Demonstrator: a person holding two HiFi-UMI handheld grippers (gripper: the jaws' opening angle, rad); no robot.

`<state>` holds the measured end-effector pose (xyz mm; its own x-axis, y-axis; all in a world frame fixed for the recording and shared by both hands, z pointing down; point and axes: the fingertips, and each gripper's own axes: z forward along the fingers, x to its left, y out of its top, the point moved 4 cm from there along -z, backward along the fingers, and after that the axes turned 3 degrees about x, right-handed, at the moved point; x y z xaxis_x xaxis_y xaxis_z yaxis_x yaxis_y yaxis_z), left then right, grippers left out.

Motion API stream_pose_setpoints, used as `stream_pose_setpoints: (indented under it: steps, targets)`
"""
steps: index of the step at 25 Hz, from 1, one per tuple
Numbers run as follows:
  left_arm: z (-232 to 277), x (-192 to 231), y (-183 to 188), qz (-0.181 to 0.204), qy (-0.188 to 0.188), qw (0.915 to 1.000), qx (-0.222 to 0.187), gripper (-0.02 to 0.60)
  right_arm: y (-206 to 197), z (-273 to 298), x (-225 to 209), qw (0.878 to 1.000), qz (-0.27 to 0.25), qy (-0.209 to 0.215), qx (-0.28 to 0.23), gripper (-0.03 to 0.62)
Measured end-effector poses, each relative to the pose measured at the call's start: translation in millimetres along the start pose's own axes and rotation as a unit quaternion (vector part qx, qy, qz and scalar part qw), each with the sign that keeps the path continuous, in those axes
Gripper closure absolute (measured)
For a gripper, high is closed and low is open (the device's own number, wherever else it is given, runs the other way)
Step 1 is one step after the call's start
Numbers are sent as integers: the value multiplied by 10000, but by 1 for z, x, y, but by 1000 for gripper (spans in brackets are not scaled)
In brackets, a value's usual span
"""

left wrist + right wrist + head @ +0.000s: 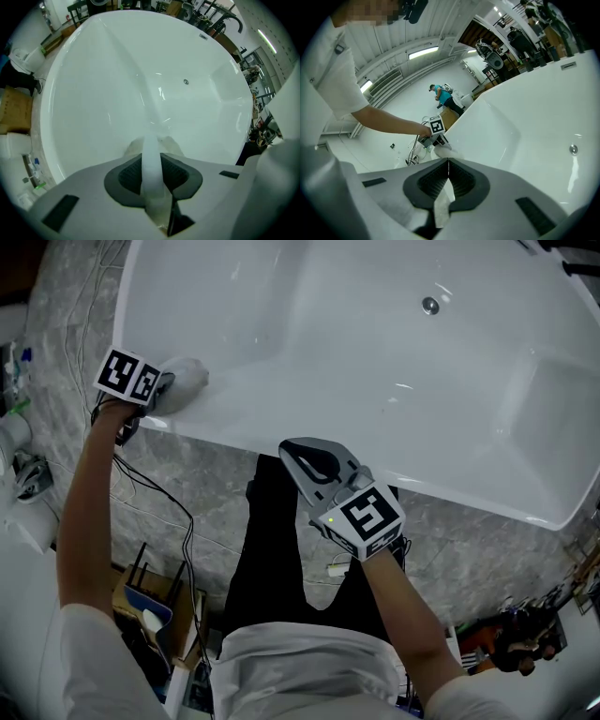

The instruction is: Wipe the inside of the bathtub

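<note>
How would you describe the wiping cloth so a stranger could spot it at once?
Start at the big white bathtub and follow its near rim to the left end. There the left gripper pinches a crumpled white cloth, the only soft, rumpled thing on the smooth glossy tub.

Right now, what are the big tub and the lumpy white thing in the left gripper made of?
The bathtub: smooth, glossy white, probably acrylic or enamel; bright light streaks reflect off it. The cloth pinched by the left gripper: soft white fabric, likely; it bunches and folds, matte.
</note>
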<state>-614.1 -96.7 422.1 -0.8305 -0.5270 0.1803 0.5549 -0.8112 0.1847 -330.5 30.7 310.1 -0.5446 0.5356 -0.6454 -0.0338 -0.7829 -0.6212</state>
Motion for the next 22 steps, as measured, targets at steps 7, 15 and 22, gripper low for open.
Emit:
stream_pose_setpoints:
  steps: [7,15,22]
  targets:
    - [2,-7,0,-2,-43,9999,149,482,-1,-3,-2,9999,87,-46,-64,574]
    - [9,-36,7,35,-143,9999,24,482,-11,-3,-20,9987,-202,-387,281,574]
    - [22,-76,25,222,-273,9994,-68,483,-10,13,-33,9917,-554,-652,965,574]
